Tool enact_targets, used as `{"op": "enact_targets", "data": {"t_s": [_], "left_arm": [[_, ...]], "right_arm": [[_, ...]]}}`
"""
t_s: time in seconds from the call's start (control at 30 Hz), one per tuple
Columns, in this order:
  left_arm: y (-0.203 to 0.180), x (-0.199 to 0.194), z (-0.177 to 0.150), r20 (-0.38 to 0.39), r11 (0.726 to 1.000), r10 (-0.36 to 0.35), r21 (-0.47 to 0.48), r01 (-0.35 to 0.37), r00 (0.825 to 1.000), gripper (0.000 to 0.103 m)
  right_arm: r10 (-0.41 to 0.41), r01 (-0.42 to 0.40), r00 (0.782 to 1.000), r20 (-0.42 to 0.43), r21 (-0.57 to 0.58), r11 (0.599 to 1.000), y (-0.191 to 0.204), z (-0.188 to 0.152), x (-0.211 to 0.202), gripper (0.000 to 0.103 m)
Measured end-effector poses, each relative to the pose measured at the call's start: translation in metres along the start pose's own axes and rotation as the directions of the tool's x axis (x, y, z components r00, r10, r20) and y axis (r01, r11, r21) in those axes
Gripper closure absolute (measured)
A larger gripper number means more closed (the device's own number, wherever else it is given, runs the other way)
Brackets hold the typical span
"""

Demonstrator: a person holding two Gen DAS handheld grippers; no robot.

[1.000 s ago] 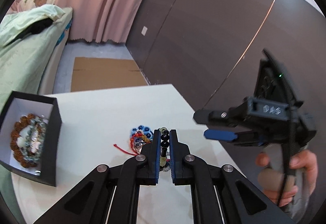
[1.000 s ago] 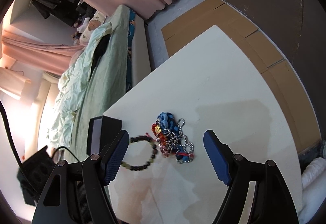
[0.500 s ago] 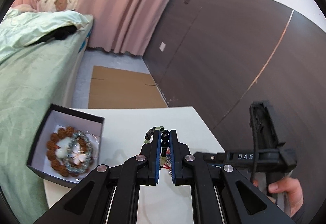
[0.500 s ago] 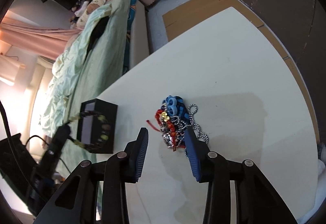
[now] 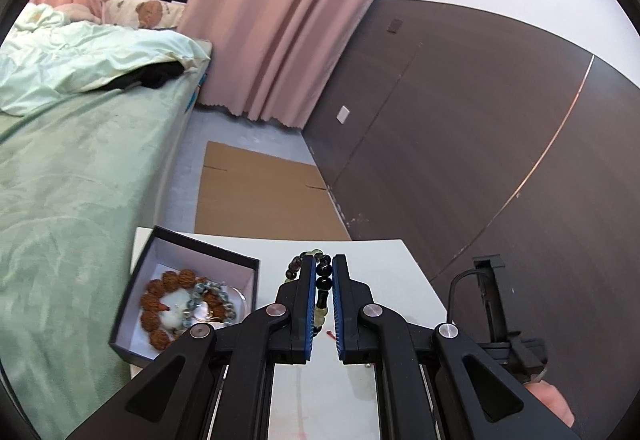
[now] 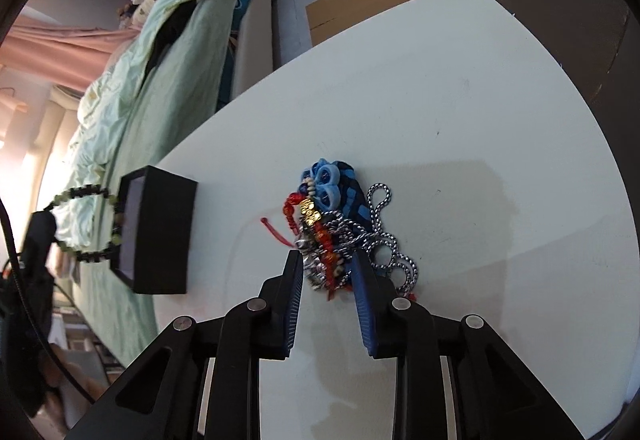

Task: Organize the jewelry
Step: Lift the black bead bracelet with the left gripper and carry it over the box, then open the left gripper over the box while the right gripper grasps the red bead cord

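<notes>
Left claw (image 5: 323,272) pinches round-beaded bracelet (image 5: 322,282); right claw (image 6: 326,272) straddles tangled chains (image 6: 340,228).

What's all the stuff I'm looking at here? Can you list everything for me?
Beaded bracelet: one, black and pale green, pinched in left gripper.
Box: one, black, white inside, table's bed-side edge.
Bracelets in box: at least two, brown and grey-blue.
Jewelry pile: one tangle, blue, red, gold, silver, mid-table.
Table: one, white.
Bed: one, pale green.
Curtain: pink.
Cardboard: one flat sheet, brown, on floor.
Left gripper: black, blue pads.
Right gripper: open around pile.
</notes>
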State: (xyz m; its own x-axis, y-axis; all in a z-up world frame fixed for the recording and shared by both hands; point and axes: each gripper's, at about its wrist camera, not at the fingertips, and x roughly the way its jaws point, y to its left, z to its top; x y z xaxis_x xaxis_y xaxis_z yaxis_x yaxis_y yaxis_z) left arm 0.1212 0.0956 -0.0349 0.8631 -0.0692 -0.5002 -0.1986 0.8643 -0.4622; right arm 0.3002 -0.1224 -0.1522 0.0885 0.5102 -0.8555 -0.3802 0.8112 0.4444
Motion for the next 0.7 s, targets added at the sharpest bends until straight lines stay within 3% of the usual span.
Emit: {"op": "enact_targets", "data": {"t_s": [0.07,0.43,0.7], "left_arm": [[0.003,-0.002,0.0,0.004,1.0,0.008,-0.006,-0.008,1.0,0.095],[0.025,-0.013,0.002,0.022,0.997,0.067,-0.043,-0.066,0.997,0.095],[0.037,-0.003,-0.002,-0.031,0.993,0.069,-0.091,-0.071,0.997,0.094]], "right_arm": [[0.015,-0.015,1.0,0.005,0.004,1.0,-0.001,0.001,-0.002,0.094],[0.125,-0.122,0.984,0.127,-0.025,0.992,0.021,-0.007,-0.041,0.094],[0.256,-0.254,0.942,0.215,-0.04,0.966,0.044,-0.01,-0.066,0.094]]}}
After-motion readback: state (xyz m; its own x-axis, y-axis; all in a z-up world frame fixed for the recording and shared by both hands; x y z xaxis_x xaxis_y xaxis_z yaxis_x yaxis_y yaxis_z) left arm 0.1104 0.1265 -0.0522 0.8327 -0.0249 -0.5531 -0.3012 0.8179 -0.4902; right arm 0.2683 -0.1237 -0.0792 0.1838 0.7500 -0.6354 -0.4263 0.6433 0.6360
